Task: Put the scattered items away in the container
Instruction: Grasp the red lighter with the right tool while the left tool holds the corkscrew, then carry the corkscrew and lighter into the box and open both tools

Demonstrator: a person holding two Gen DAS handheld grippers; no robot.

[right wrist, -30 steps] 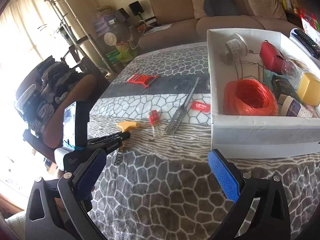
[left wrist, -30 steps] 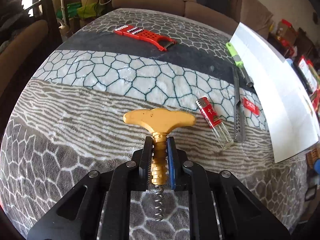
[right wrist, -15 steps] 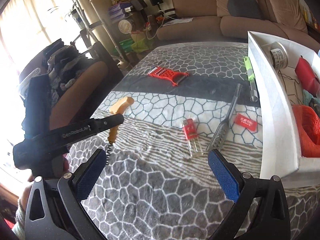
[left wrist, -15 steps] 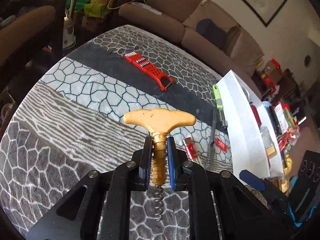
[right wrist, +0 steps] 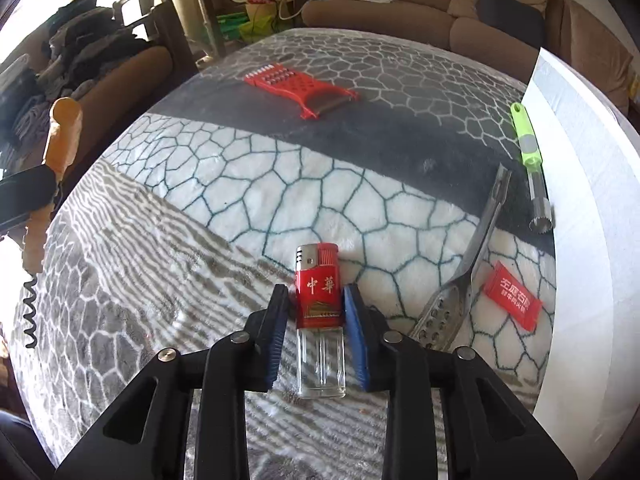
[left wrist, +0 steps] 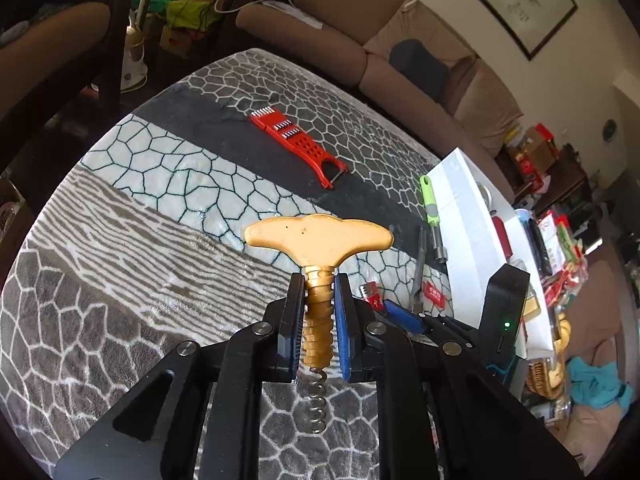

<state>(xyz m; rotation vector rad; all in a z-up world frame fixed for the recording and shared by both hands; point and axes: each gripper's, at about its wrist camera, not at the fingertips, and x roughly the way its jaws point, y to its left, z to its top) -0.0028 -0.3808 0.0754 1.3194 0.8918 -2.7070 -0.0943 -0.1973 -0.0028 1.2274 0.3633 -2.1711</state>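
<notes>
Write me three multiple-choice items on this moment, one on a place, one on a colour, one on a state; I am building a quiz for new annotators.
1. Where does the lighter lie?
A. Between the right tongs' fingers
B. Inside the white box
C. On the red grater

2. What colour is the corkscrew's handle?
A. Green
B. Golden yellow
C. Blue

3. What state are the left tongs in?
A. Wide open, holding nothing
B. Shut on the corkscrew
C. Shut on the lighter

Key: 1 A, the fingers flank it on the blanket, a gap at each side. 2 B, the T-handle is golden yellow. 3 B, both pads press its ribbed stem.
</notes>
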